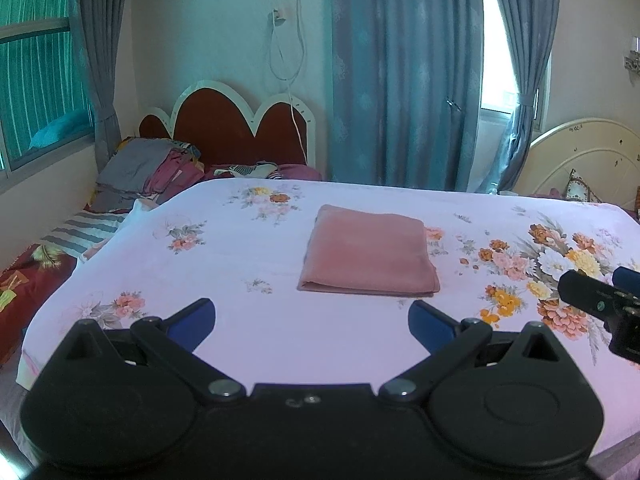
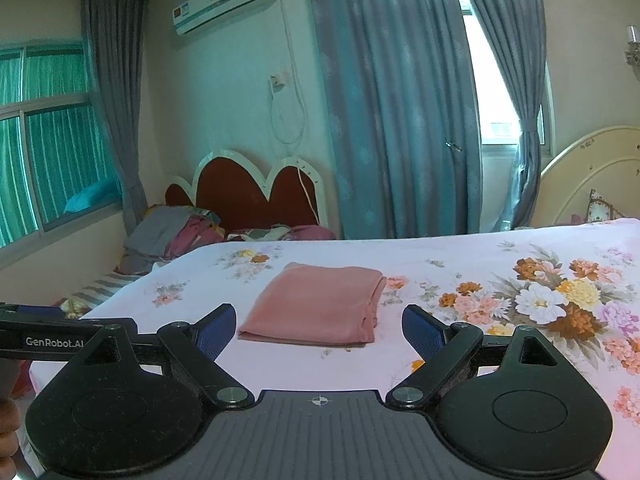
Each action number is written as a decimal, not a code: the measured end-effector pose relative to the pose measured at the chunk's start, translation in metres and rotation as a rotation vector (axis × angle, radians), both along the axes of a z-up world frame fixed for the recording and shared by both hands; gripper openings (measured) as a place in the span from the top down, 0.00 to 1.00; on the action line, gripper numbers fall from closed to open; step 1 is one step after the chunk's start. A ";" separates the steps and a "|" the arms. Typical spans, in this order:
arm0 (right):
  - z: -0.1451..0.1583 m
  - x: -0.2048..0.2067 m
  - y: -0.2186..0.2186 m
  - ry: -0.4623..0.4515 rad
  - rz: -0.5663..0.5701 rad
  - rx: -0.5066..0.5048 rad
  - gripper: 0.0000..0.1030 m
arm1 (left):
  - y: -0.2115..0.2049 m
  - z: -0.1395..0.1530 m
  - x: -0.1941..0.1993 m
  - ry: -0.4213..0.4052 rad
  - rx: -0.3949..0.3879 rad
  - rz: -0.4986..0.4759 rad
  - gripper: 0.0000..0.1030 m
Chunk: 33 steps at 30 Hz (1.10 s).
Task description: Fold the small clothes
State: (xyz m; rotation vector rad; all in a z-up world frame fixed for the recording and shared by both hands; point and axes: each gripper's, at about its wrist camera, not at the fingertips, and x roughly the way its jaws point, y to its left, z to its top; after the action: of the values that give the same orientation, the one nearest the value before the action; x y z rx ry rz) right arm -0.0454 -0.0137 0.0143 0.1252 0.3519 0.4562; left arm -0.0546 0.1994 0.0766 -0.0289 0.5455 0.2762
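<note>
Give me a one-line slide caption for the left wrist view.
Open left tongs face a folded pink cloth lying on the floral bedsheet.

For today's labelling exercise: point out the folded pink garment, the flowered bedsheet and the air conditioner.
folded pink garment (image 1: 370,250), left wrist view, top face.
flowered bedsheet (image 1: 248,252), left wrist view, bare patch.
air conditioner (image 2: 226,0), right wrist view, front panel.

A plain dusty-pink folded cloth (image 1: 370,254) lies on a pale lilac bedsheet (image 1: 248,320) printed with orange, pink and white flowers.

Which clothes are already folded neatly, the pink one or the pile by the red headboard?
The pink cloth, a flat rectangle alone on the flowery sheet. The pile by the headboard is heaped and rumpled.
</note>
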 end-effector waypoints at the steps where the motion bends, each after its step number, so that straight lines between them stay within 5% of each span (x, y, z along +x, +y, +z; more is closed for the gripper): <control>1: 0.000 0.000 0.000 0.000 0.002 0.001 0.13 | 0.000 0.000 0.000 -0.001 0.001 -0.001 0.00; 33: -0.001 0.004 0.008 0.009 0.015 0.001 0.13 | 0.000 0.000 0.000 -0.004 0.009 0.001 0.00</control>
State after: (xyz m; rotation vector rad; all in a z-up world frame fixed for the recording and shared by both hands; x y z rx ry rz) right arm -0.0410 -0.0062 0.0134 0.1261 0.3620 0.4713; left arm -0.0548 0.1996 0.0762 -0.0206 0.5403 0.2797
